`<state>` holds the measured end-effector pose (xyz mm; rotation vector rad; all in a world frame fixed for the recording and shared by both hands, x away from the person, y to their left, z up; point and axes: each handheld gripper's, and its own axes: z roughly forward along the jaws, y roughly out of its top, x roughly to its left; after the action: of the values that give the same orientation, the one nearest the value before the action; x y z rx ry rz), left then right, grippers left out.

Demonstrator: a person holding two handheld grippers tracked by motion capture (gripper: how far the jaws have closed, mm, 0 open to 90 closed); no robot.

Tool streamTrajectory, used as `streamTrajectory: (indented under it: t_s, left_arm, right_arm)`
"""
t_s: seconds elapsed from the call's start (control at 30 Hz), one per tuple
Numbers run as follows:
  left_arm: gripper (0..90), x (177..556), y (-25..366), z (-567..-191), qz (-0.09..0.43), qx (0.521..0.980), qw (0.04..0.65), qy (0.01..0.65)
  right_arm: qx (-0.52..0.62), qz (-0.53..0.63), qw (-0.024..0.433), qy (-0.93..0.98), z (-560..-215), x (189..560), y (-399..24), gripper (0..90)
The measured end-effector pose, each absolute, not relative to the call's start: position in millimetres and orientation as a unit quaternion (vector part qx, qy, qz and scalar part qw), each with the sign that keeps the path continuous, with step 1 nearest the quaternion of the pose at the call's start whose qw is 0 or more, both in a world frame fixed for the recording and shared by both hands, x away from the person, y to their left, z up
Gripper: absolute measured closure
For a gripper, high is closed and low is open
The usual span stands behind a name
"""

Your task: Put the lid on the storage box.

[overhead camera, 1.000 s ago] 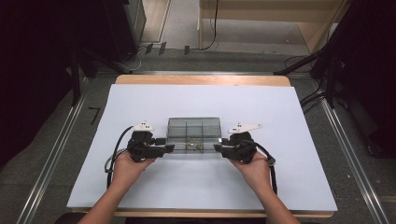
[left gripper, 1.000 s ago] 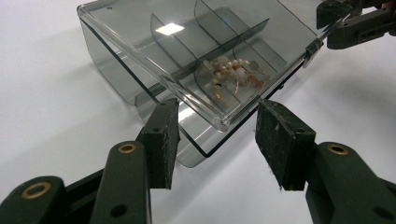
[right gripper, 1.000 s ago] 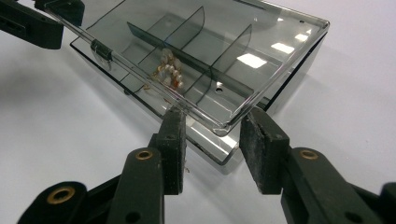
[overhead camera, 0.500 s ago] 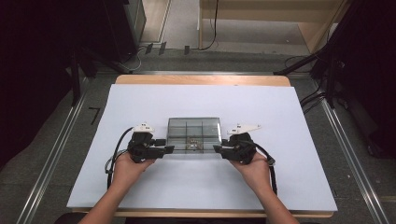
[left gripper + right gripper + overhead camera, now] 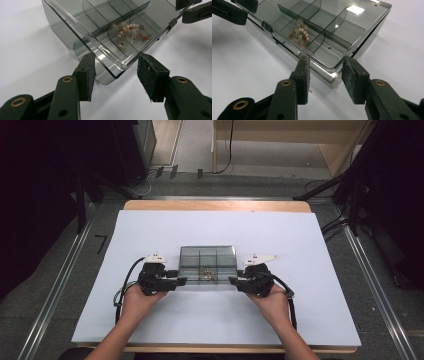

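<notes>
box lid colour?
Smoky grey, see-through plastic lid on the compartment box; clearest in the right gripper view.

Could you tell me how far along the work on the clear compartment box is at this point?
Done: the bead jewellery lies in one compartment of the clear box, and the lid sits over it. In hand: the left gripper and right gripper each straddle a near corner, pads not visibly pressing; the right jaws have just opened a little. Left: whether it is latched, I cannot tell.
</notes>
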<state>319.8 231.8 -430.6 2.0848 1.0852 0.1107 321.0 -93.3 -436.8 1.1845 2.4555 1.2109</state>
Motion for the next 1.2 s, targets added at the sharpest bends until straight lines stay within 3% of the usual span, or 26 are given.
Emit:
streamTrajectory:
  t_s: [1.2]
  left_arm:
    - [49.2,319.9,230.0,-437.8,0.05,0.823,0.373,0.425]
  right_arm:
    - [0.402,0.392,0.082,0.823,-443.4,320.7,-93.6,58.2]
